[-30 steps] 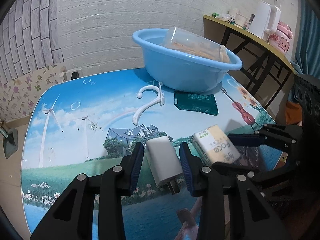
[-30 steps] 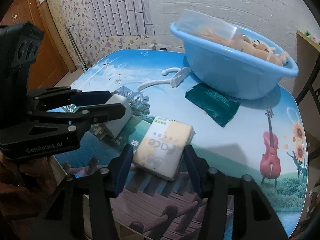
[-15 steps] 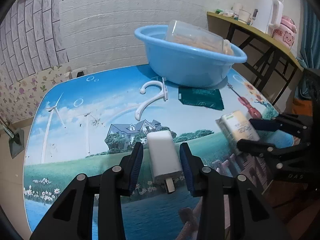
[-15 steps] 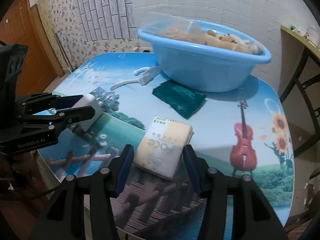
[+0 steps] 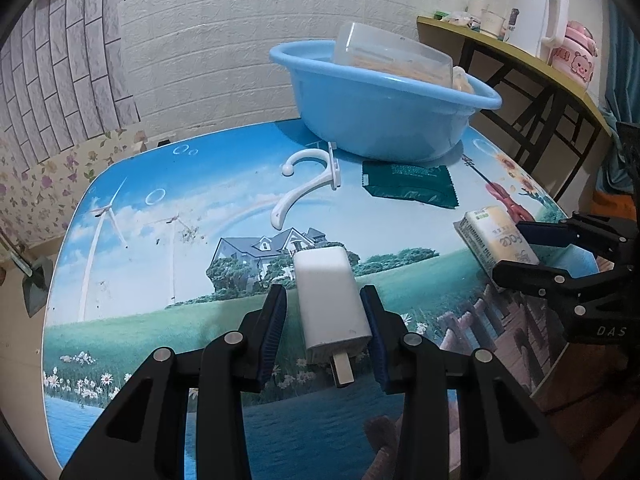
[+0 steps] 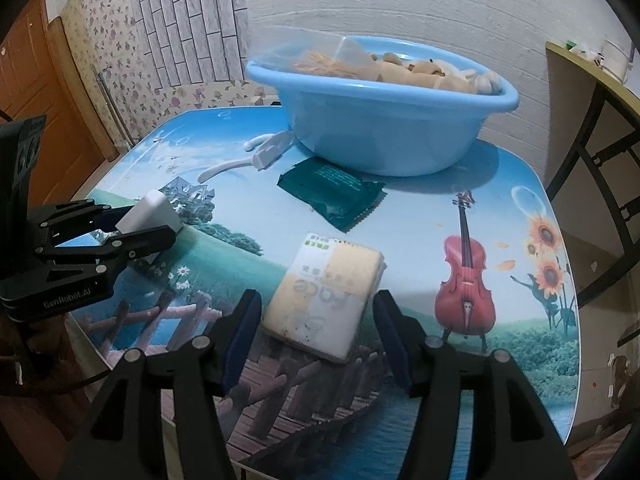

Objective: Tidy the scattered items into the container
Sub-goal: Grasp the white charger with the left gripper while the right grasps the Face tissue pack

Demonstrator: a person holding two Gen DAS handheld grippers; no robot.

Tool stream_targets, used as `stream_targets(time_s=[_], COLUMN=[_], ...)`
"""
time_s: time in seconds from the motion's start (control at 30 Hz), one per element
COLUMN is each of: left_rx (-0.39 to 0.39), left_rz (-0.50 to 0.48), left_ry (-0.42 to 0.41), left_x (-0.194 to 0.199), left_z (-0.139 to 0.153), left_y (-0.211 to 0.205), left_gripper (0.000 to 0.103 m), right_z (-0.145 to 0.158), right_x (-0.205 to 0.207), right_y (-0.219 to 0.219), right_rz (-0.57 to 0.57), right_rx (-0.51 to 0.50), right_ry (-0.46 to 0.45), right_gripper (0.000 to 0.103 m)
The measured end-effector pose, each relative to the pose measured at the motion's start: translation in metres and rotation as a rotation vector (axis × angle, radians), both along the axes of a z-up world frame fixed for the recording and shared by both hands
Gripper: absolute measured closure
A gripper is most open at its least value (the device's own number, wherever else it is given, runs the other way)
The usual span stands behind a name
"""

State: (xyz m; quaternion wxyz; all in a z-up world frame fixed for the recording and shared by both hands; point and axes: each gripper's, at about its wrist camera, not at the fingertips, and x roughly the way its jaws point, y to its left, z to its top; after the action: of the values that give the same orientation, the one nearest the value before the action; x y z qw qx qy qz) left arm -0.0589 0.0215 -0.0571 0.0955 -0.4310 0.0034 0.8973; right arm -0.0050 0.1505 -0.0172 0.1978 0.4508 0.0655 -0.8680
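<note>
Left black tool, blue pads: plain white plastic charger block between them, grey metal plug at its near end. Ahead of it, white plastic hook; ahead-right, dark green crinkle-edged foil packet with pale print. Far ahead, light blue plastic basin holding a clear lidded box with orange-yellow contents.

Right black tool, blue pads: soft tissue pack, yellow and white with green corner mark and grey lettering. Basin contents from here tan and beige.

Counter printed: blue sky, white wind turbines, green meadow, grey-roofed house, brown boardwalk, red violin, yellow sunflowers to the right of the right tool.
</note>
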Motion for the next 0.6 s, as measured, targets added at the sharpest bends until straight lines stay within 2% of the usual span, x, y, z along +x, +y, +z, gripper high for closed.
stream_targets(time_s=[0.2, 0.33, 0.4, 0.47, 0.6], left_rx=[-0.006, -0.016, -0.016, -0.017, -0.038], left_rz=[0.003, 0.003, 0.001, 0.0, -0.002], left_ry=[0.001, 0.014, 0.022, 0.028, 0.039], left_x=[-0.001, -0.001, 0.0, 0.0, 0.002], left_z=[-0.002, -0.003, -0.003, -0.004, -0.006], left_y=[-0.001, 0.0, 0.0, 0.001, 0.004], left_gripper=[0.066, 0.064, 0.061, 0.052, 0.038], right_z=[-0.009, -0.011, -0.013, -0.016, -0.019], right_x=[-0.003, -0.004, -0.005, -0.005, -0.006], right_y=[-0.009, -0.012, -0.012, -0.012, -0.014], right_rz=[-0.026, -0.034, -0.042, -0.061, -0.073], right_rx=[0.035, 0.045, 0.041, 0.038, 0.037], right_ry=[0.001, 0.016, 0.019, 0.018, 0.017], right_gripper=[0.043, 0.038, 0.031, 0.015, 0.002])
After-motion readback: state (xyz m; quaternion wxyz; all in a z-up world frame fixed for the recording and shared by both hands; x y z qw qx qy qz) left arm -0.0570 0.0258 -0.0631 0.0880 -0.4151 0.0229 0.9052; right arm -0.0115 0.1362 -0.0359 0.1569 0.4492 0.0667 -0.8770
